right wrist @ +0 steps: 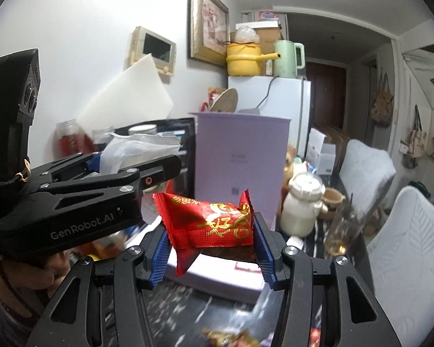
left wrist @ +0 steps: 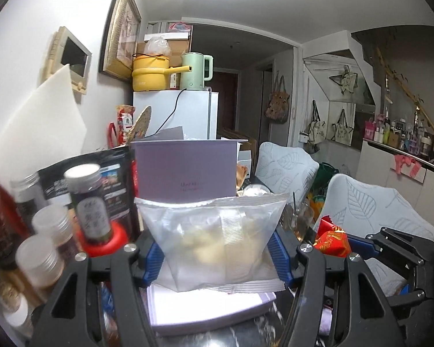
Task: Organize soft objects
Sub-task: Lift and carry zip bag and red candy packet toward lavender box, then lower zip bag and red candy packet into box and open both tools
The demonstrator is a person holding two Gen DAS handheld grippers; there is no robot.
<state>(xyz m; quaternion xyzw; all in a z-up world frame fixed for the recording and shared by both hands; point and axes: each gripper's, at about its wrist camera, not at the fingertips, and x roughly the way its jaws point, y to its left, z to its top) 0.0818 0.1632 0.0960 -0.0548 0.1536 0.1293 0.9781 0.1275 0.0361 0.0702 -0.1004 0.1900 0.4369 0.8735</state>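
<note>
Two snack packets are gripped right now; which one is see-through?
The translucent white packet in the left gripper: pale pieces show through its film. The red packet in the right gripper is opaque, with gold print.

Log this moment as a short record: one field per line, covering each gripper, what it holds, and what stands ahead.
left gripper: shut on clear snack bag, held off the table
right gripper: shut on red snack packet, held off the table
ahead: open lilac box, upright behind both loads
under the loads: white pad on the dark table
left of box: jars and a black pouch
right of box: cream jar, two chairs
</note>
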